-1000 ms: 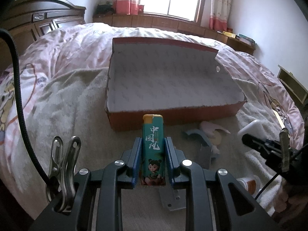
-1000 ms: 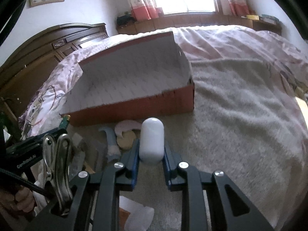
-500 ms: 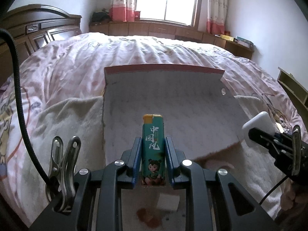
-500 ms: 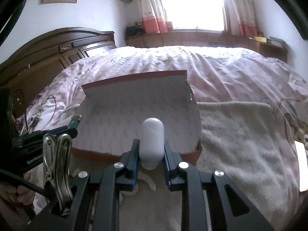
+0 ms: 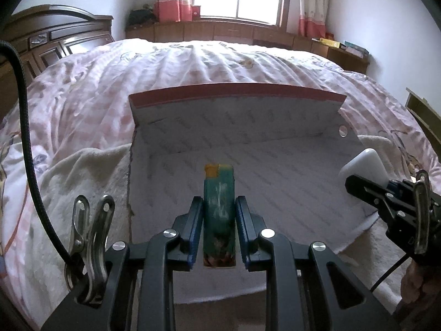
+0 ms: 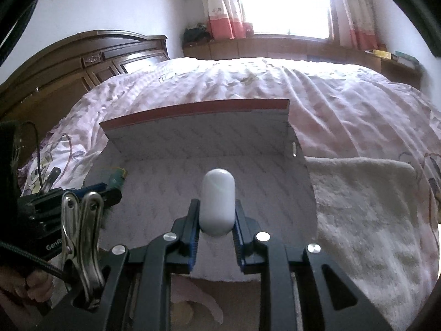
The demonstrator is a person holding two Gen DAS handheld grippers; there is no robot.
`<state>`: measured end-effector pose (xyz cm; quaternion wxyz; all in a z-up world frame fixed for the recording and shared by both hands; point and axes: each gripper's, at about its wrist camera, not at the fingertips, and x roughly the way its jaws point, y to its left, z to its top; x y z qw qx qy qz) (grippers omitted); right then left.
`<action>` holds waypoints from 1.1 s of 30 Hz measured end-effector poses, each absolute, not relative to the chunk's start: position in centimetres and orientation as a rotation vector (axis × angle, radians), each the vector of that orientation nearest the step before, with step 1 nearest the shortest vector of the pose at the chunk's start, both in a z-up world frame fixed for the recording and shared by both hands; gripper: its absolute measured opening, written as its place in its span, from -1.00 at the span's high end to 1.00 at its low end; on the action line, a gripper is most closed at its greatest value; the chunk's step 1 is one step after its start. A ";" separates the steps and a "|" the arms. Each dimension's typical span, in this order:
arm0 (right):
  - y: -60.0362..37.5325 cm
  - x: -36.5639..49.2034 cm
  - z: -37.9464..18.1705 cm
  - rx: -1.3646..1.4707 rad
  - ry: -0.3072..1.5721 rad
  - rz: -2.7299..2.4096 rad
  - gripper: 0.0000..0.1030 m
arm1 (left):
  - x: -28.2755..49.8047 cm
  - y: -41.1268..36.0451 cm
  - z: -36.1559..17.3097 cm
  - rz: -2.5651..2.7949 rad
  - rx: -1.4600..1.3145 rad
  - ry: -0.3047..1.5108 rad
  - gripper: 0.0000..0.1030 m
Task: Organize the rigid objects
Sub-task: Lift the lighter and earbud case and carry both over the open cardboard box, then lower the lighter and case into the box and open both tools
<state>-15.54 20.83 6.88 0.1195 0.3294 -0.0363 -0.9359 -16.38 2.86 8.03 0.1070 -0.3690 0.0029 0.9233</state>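
Note:
My left gripper (image 5: 219, 207) is shut on a green lighter (image 5: 219, 201) with a yellow top, held upright over the open cardboard box (image 5: 237, 93). My right gripper (image 6: 217, 207) is shut on a white rounded case (image 6: 217, 201), also over the box (image 6: 193, 107), whose inside is white with a red rim. The right gripper and its white case (image 5: 363, 168) show at the right of the left wrist view. The left gripper and lighter (image 6: 117, 178) show at the left of the right wrist view.
The box lies on a cream towel (image 6: 366, 209) spread over a pink quilt (image 5: 220, 60). A pink curved object (image 6: 198, 300) lies on the towel under my right gripper. A dark wooden headboard (image 6: 82, 63) stands at the left.
Both grippers have risen and moved forward from the towel in front of the box to above the inside of the box, each still holding its object.

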 end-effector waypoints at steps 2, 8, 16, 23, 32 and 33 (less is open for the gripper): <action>20.8 -15.9 6.7 0.974 -0.111 -2.729 0.56 | -16.6 3.1 8.0 2.728 -1.091 0.026 0.53; 20.7 -15.7 6.9 0.947 -0.074 -2.778 0.05 | -16.8 3.4 7.4 2.748 -1.122 0.056 0.51; 20.3 -15.8 5.4 1.022 -0.143 -2.706 -0.04 | -17.5 2.5 5.7 2.781 -1.163 0.054 0.51; 18.4 -15.5 4.6 1.021 -0.116 -2.701 -0.04 | -18.3 2.1 5.4 2.837 -1.116 0.155 0.51; 19.2 -14.9 5.4 0.984 -0.169 -2.711 -0.06 | -17.5 0.9 6.6 2.820 -1.147 0.048 0.51; 19.3 -14.7 5.7 0.975 -0.172 -2.715 -0.08 | -17.4 0.7 6.9 2.819 -1.147 0.027 0.51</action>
